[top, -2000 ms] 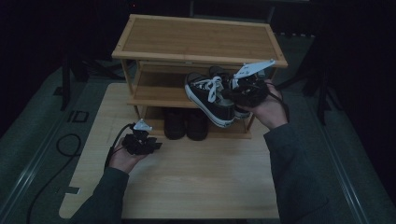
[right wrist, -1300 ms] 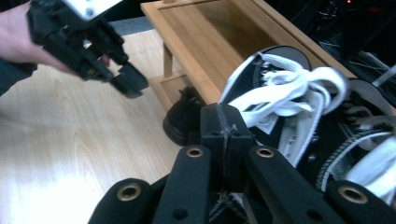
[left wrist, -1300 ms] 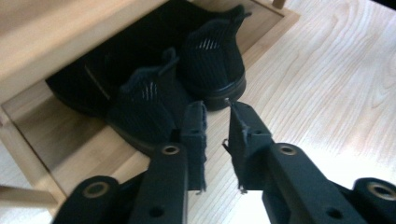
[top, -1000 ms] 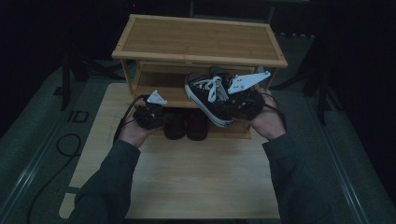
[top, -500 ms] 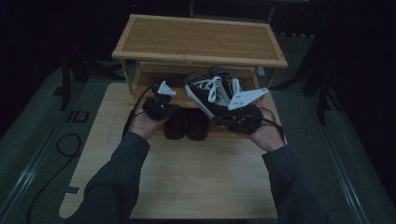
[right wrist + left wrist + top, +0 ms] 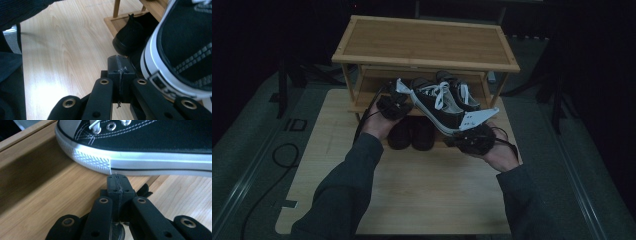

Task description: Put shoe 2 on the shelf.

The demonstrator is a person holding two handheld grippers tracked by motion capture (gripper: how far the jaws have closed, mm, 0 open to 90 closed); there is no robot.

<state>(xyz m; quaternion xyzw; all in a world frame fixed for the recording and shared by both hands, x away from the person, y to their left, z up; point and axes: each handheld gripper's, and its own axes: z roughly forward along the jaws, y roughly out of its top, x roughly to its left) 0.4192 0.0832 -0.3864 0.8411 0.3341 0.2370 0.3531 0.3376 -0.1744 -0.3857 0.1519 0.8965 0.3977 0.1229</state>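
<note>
A black canvas sneaker [image 6: 437, 106] with white sole and laces lies slanted at the front of the wooden shoe rack [image 6: 427, 45], toe to the left. My left gripper [image 6: 396, 102] sits at its toe. In the left gripper view the left gripper [image 6: 117, 178] is shut on nothing, its tips right under the white sole of the sneaker [image 6: 150, 140]. My right gripper [image 6: 463, 139] is at the heel. In the right gripper view the right gripper [image 6: 117, 61] is also shut and empty, with the sneaker's heel [image 6: 185, 50] just to its right.
A second sneaker [image 6: 458, 91] stands behind the first on the rack's middle shelf. A pair of black shoes [image 6: 412, 134] sits on the bottom level, one black shoe [image 6: 130, 35] ahead of the right jaws. The light wooden table [image 6: 422, 195] stretches toward the person.
The left gripper rose from the table to the sneaker's toe. The right gripper slid from beside the sneaker at the shelf down toward the person, to the heel.
</note>
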